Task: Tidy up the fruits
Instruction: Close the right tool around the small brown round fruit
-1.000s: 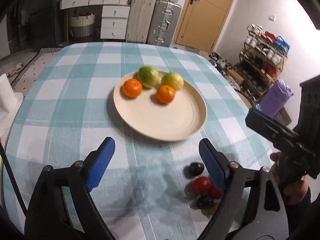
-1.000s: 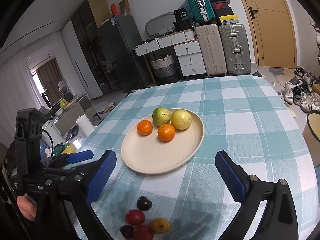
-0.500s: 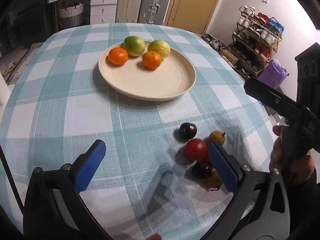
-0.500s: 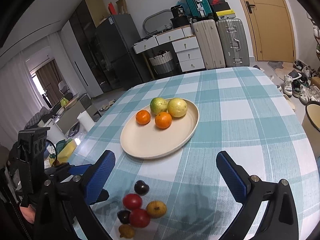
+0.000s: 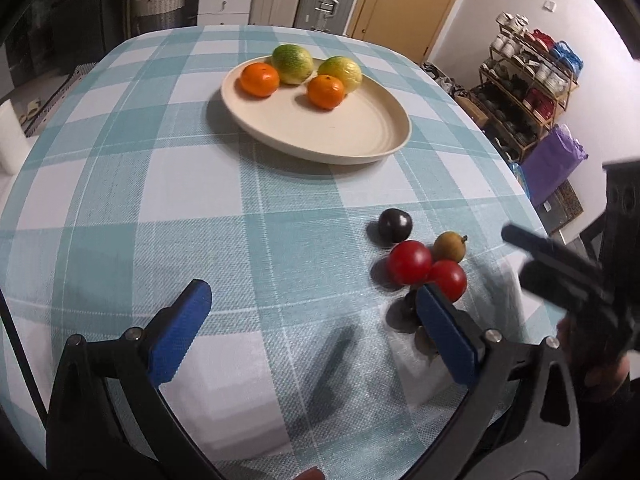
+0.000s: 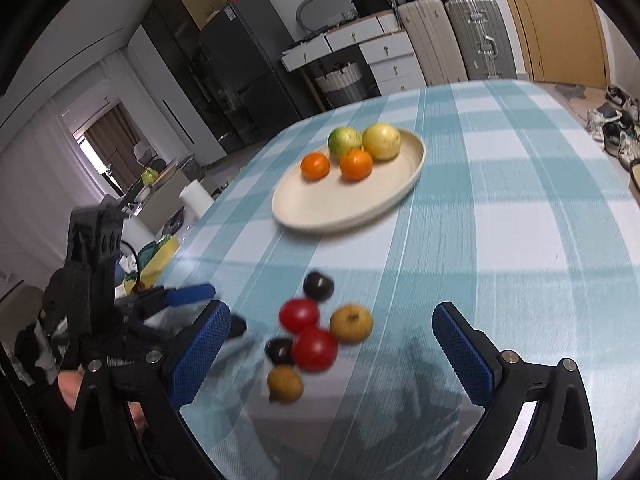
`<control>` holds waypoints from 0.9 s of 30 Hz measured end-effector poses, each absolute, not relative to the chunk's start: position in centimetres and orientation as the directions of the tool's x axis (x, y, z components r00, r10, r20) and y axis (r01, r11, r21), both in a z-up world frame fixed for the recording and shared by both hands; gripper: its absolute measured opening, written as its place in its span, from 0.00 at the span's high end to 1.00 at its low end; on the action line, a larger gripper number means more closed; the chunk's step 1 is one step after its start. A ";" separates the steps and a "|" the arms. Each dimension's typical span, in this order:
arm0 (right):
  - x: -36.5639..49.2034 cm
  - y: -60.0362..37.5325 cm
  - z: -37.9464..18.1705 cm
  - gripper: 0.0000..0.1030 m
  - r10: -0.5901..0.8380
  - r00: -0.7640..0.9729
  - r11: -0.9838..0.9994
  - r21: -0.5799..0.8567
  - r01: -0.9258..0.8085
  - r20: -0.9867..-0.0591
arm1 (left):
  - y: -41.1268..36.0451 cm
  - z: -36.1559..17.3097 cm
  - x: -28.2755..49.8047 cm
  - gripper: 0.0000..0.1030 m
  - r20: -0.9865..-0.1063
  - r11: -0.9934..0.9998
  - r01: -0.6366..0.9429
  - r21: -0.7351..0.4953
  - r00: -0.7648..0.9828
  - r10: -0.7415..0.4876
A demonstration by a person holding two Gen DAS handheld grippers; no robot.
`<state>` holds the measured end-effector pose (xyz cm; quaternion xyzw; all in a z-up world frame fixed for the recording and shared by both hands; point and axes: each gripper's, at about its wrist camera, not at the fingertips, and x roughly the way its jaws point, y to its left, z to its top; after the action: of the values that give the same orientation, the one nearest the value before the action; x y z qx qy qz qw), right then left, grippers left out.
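A cream plate (image 5: 360, 136) (image 6: 320, 208) on the checked tablecloth holds two oranges (image 5: 259, 79) and two yellow-green citrus fruits (image 5: 292, 63). Nearer to me lies a loose cluster: a dark plum (image 5: 395, 224) (image 6: 318, 285), two red tomatoes (image 5: 409, 262) (image 6: 314, 348), and brownish-yellow fruits (image 5: 449, 246) (image 6: 351, 323). My left gripper (image 5: 316, 336) is open and empty, left of the cluster, its right finger partly hiding it. My right gripper (image 6: 332, 356) is open and empty, just above the cluster.
The table's edge curves close on the right in the left wrist view, with a purple bag (image 5: 552, 168) and shoe rack (image 5: 524, 80) beyond. Drawers and suitcases (image 6: 452, 44) stand behind the table. A white paper roll (image 6: 196, 200) sits off the left edge.
Both grippers have drawn back and down toward the loose fruit cluster; the plate now looks farther away and the cluster sits larger between the right gripper's fingers.
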<state>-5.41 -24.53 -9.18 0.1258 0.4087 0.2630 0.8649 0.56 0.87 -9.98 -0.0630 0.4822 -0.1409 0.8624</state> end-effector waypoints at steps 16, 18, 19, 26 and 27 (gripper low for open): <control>-10.1 -21.8 -10.9 0.00 0.485 0.513 0.868 0.319 -0.380 -0.708 | 2.5 -11.1 -1.0 0.01 -0.822 0.954 0.134 -0.267 0.485 -0.298; -10.4 -21.4 -11.0 0.01 0.484 0.516 0.868 0.312 -0.386 -0.707 | 2.7 -11.1 -1.1 0.01 -0.823 0.956 0.127 -0.266 0.486 -0.294; -10.5 -21.2 -11.0 0.03 0.485 0.518 0.867 0.309 -0.391 -0.705 | 2.9 -11.1 -1.1 0.01 -0.823 0.956 0.123 -0.268 0.486 -0.293; -10.3 -19.7 -11.7 0.27 0.501 0.474 0.851 0.313 -0.422 -0.724 | 3.4 -11.0 -1.6 0.01 -0.822 0.956 0.117 -0.271 0.489 -0.292; -10.3 -19.6 -11.7 0.28 0.503 0.471 0.850 0.314 -0.423 -0.725 | 3.4 -11.0 -1.6 0.01 -0.822 0.955 0.117 -0.271 0.488 -0.293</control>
<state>-10.29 -19.57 -11.74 0.0453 0.4375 0.2702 0.8565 -1.58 3.39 -11.00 -0.0893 0.4915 -0.1196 0.8580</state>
